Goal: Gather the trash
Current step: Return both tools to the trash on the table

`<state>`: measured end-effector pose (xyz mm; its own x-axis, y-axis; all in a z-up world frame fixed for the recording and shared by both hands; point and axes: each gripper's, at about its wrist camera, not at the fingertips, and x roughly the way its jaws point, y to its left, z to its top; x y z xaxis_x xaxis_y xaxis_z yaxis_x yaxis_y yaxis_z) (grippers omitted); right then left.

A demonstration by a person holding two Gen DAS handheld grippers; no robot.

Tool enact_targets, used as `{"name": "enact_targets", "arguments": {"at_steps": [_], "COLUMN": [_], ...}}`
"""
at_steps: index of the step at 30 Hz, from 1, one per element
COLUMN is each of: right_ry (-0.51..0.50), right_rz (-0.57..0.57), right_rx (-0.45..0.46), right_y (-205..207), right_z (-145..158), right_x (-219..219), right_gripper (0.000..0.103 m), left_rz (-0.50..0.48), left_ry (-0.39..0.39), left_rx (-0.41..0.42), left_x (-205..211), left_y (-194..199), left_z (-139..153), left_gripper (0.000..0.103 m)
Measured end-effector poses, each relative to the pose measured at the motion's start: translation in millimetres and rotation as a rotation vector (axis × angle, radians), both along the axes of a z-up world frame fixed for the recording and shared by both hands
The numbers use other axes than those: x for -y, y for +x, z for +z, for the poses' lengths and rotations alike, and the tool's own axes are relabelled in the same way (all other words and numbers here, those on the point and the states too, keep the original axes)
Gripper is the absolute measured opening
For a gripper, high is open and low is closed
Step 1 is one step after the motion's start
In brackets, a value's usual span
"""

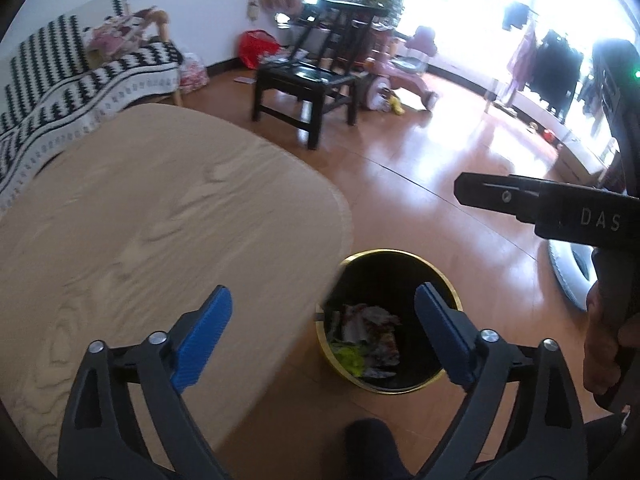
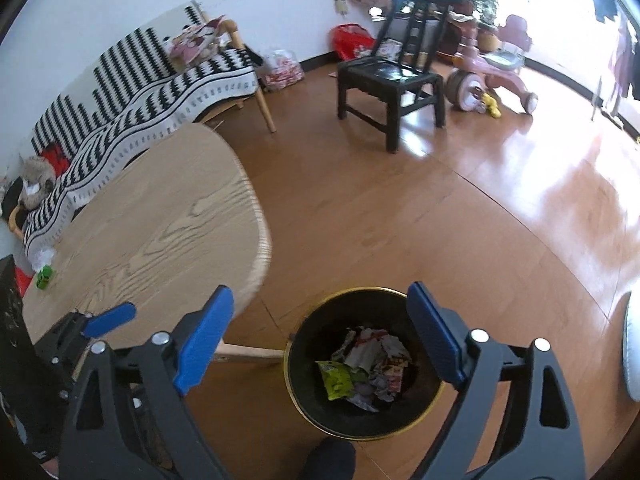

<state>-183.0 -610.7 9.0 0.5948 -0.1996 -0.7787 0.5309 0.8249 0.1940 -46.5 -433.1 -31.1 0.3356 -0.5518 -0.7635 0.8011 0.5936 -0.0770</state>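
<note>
Wrappers (image 2: pixel 366 364) already lie in the bin (image 2: pixel 384 426); both the left tool (image 1: pixel 322 334) and right tool (image 2: pixel 320 334) hang spread and empty, while a green scrap (image 2: pixel 44 277) remains on the bench (image 2: pixel 160 232)

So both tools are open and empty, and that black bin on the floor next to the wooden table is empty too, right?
Not quite. The bin is not empty: crumpled wrappers, one bright green, lie in it, as the right wrist view shows. The rest holds: the left tool and the right tool are open and hold nothing, and the bin stands on the floor beside the wooden table.
</note>
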Motion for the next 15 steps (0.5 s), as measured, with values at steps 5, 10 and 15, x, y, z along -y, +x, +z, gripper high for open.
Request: {"name": "enact_targets", "arguments": {"at_steps": [5,10,15], "right_ry": [-0.003,-0.008,-0.020], "right_rz": [0.075,0.167,0.271], "right_rx": [0.003,-0.001,-0.003], "right_y": [46,100,161], "right_z": [4,7,13], "right_x": [-35,-80,-141], "right_gripper": [0.091,0.091,0.091], "left_rz": [0.086,0.203,0.339], "left_ry": [0.010,0.016,0.015], "left_rx": [0.031,0.042,0.054], "left_x": [-48,-113,-190], "left_y": [29,65,104], "left_z": [6,9,10], "left_gripper": [0.093,0.093,0.093]}}
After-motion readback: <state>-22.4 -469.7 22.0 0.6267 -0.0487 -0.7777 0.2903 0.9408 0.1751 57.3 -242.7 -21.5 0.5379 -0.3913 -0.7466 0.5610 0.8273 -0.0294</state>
